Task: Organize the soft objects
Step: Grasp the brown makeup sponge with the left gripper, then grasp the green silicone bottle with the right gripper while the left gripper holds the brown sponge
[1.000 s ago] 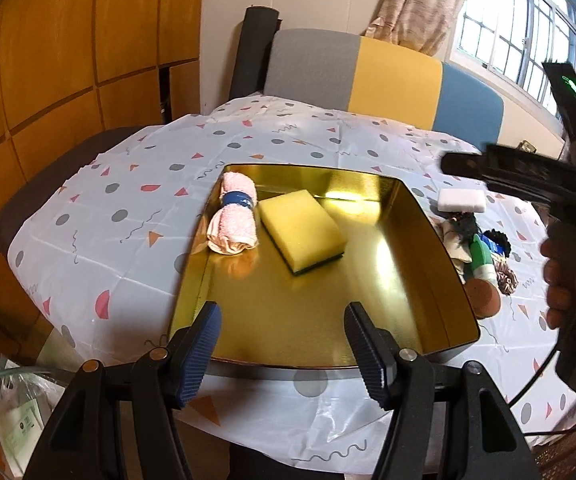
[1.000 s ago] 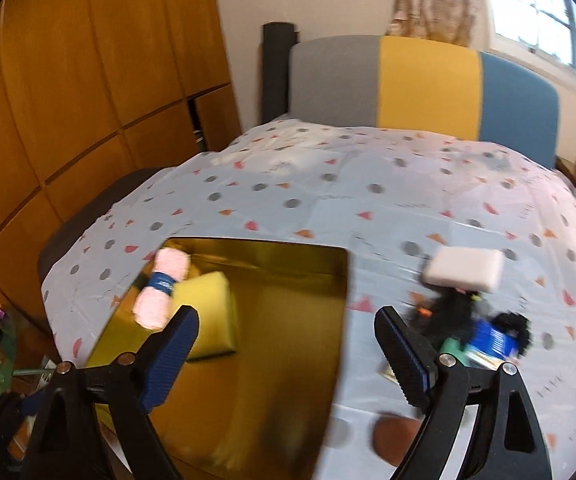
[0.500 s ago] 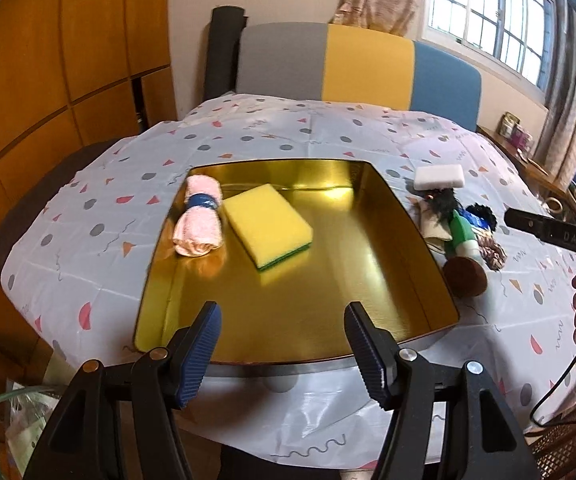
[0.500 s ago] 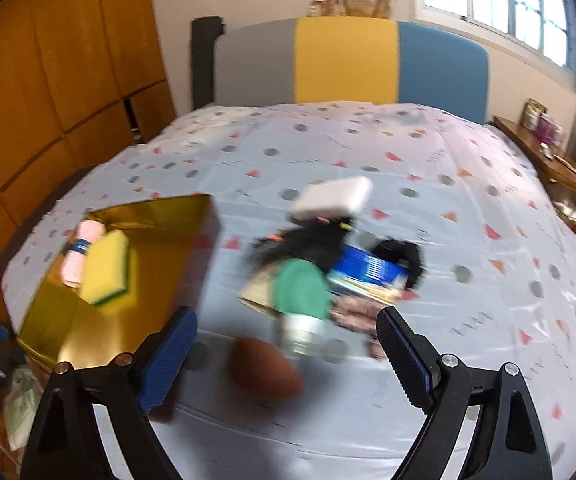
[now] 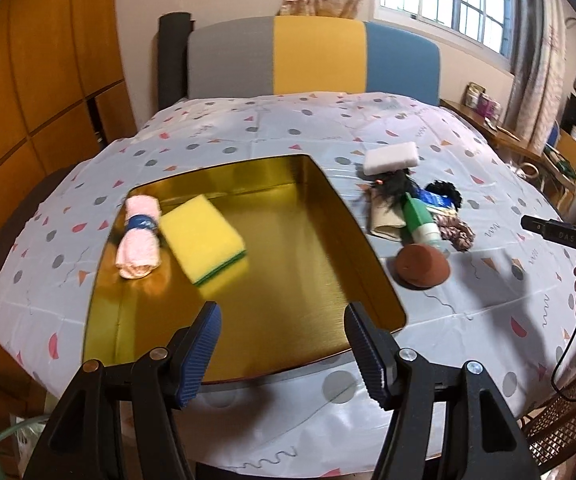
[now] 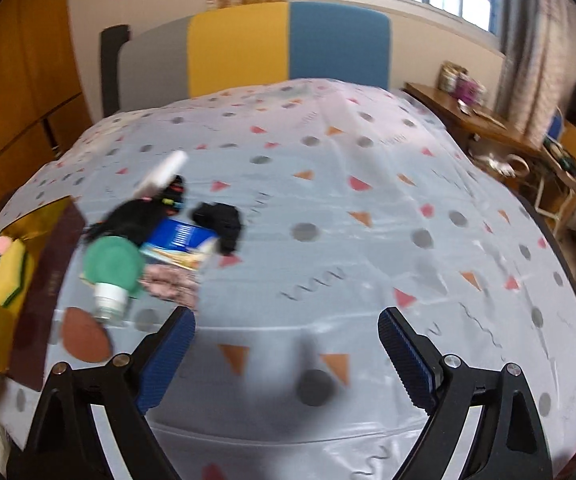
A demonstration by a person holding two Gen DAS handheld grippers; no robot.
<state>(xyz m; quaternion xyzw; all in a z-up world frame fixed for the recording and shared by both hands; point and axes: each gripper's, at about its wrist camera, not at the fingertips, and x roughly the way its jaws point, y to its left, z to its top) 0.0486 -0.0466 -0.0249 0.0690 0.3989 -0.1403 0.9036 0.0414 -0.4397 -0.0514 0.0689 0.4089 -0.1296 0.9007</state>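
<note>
while both hand-held grippers, left (image 5: 281,344) and right (image 6: 285,354), hang open and empty over the bench (image 6: 368,240), sponge (image 5: 201,237) and towel roll (image 5: 139,242) lie touching in the gold tray (image 5: 288,264)

Both grippers, the left gripper (image 5: 281,350) and right gripper (image 6: 285,358), have black angular arms with silver screws and ribbed blue fingers (image 5: 199,350) at lower frame.
</note>
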